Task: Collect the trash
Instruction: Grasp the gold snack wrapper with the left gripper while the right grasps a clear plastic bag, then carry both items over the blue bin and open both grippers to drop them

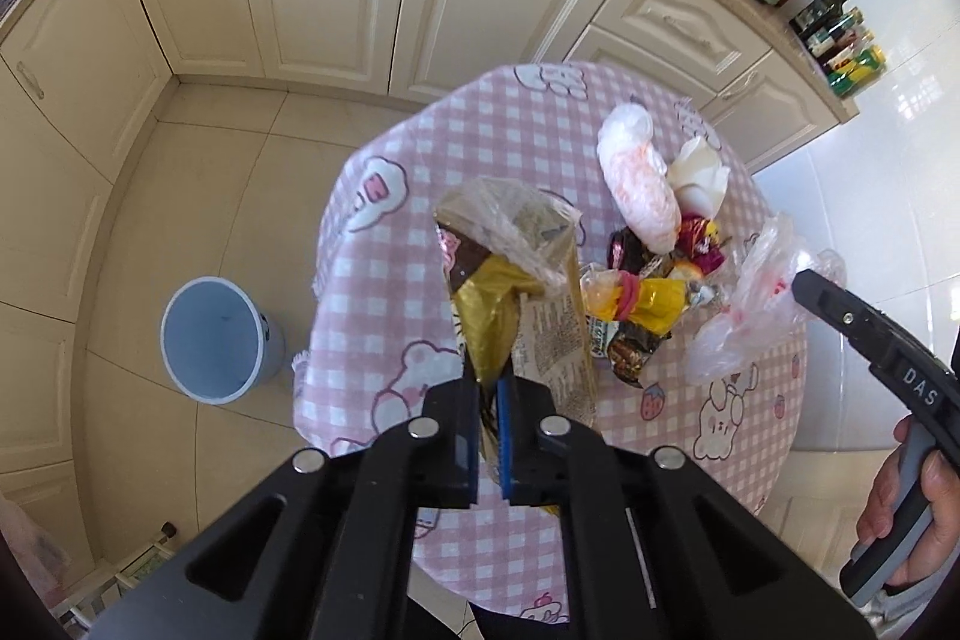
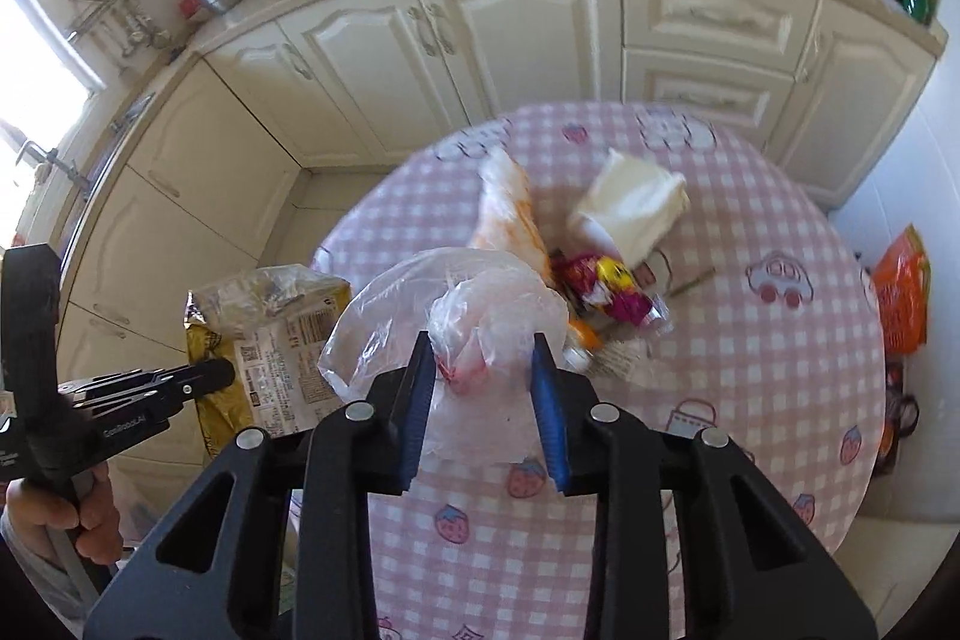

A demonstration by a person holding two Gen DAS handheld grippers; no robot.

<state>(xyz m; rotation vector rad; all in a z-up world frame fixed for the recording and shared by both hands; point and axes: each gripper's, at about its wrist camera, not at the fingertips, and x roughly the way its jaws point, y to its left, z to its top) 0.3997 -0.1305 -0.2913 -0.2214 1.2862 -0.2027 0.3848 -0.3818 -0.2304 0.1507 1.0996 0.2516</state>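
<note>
Both grippers have trash off the round table (image 1: 774,418): the left gripper (image 1: 489,442) pinches tight on a gold snack bag (image 1: 498,304), the right gripper (image 2: 483,400) half-closed around a crumpled clear bag (image 2: 480,316), presumably bound for the blue bin (image 1: 213,340) at nine o'clock.

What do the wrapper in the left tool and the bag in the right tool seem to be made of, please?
Gold wrapper: probably metallised plastic film, glossy, since it creases sharply and glints. Clear bag: thin plastic film, translucent and crinkled, with the tablecloth showing faintly through it.
</note>
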